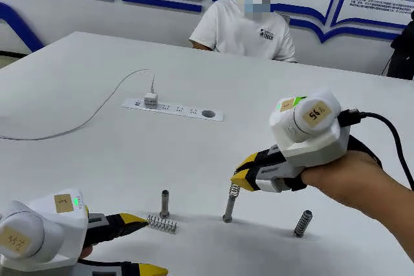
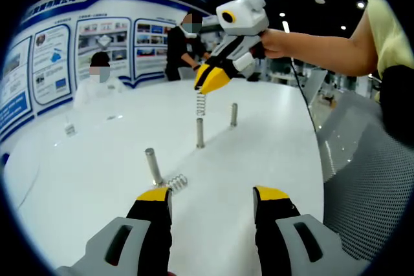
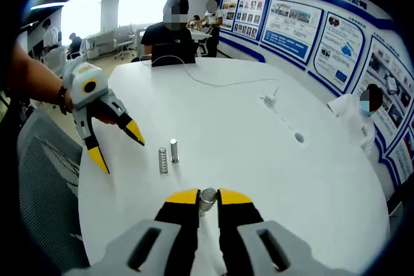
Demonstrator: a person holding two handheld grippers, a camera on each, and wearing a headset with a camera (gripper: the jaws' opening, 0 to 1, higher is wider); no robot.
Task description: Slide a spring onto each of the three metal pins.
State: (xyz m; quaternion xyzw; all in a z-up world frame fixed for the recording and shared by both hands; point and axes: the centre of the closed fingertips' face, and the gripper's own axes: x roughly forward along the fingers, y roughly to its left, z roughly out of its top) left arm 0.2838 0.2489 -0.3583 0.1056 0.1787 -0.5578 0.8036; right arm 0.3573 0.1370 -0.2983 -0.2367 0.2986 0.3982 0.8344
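One spring point(image 1: 233, 191), pinched in the right tongs point(image 1: 240, 178) mid-frame, could jam on its pin point(image 1: 229, 210) if tilted; the left tongs point(image 1: 155, 245) at lower left sit spread.

Stock as I see it:
- My left tool point(image 1: 150, 245) and my right tool point(image 1: 239, 180): matt white plastic shells, black jaws with glossy yellow tips, and a tan paper label point(image 1: 316, 114) stuck on.
- Worktop point(image 1: 97, 159): white and smooth with a faint sheen.
- Each pin point(image 1: 165, 201): plain grey metal, dull satin finish.
- Each spring point(image 1: 162, 224): bright coiled metal wire.
- Power strip point(image 1: 173, 109): smooth white plastic.
- My cable point(image 1: 394, 140): black, rubbery-looking.
- Chair point(image 2: 362, 179): grey woven mesh.
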